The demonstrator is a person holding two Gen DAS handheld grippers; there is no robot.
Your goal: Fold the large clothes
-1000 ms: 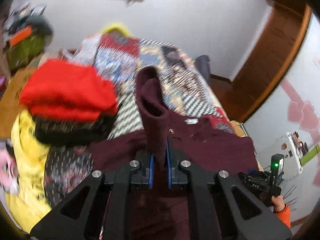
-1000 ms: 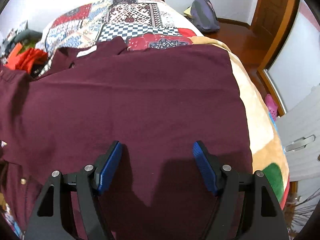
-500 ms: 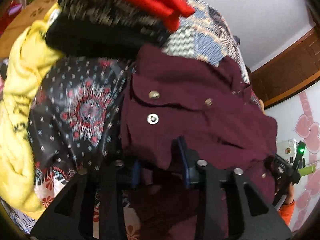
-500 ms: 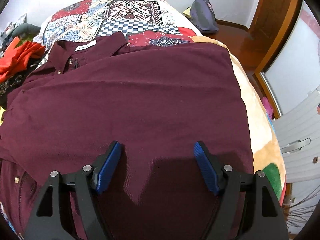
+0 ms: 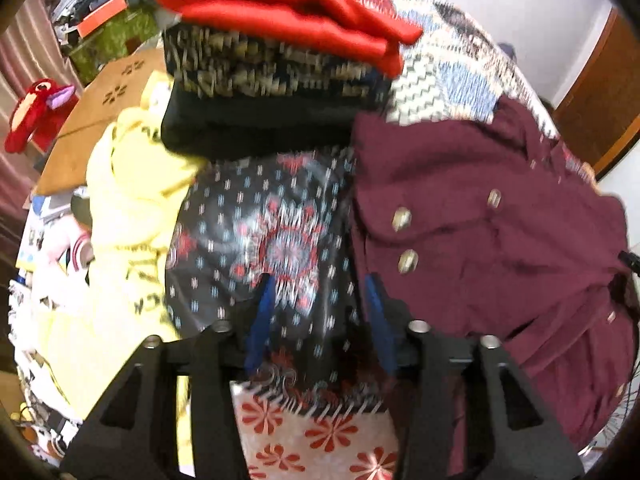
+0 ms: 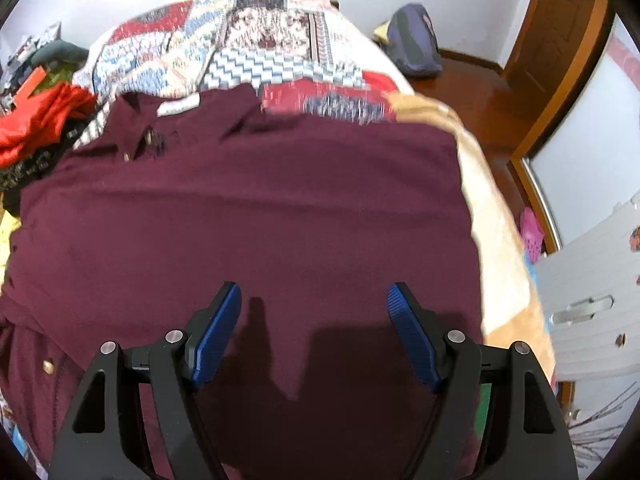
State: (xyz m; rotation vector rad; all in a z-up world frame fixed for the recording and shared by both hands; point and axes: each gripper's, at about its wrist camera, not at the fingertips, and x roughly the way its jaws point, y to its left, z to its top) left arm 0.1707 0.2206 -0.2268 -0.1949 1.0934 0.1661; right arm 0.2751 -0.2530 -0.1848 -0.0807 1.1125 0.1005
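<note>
While its jaws are opening with no cloth between them, the left hand-held gripper (image 5: 318,312) hovers over a dark patterned cloth (image 5: 256,232), the maroon shirt (image 5: 492,248) just right. Seen from the right wrist, the right hand-held gripper (image 6: 314,336) hangs released above the shirt spread on the bed (image 6: 496,240).

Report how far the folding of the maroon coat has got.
Done: a sleeve lies folded across the maroon coat, buttons up. In hand: nothing; the left gripper is opening over the patterned bedspread, and the right gripper hovers open above the coat's smooth back. Left: probably the remaining folds, then perhaps joining the folded pile.
</note>
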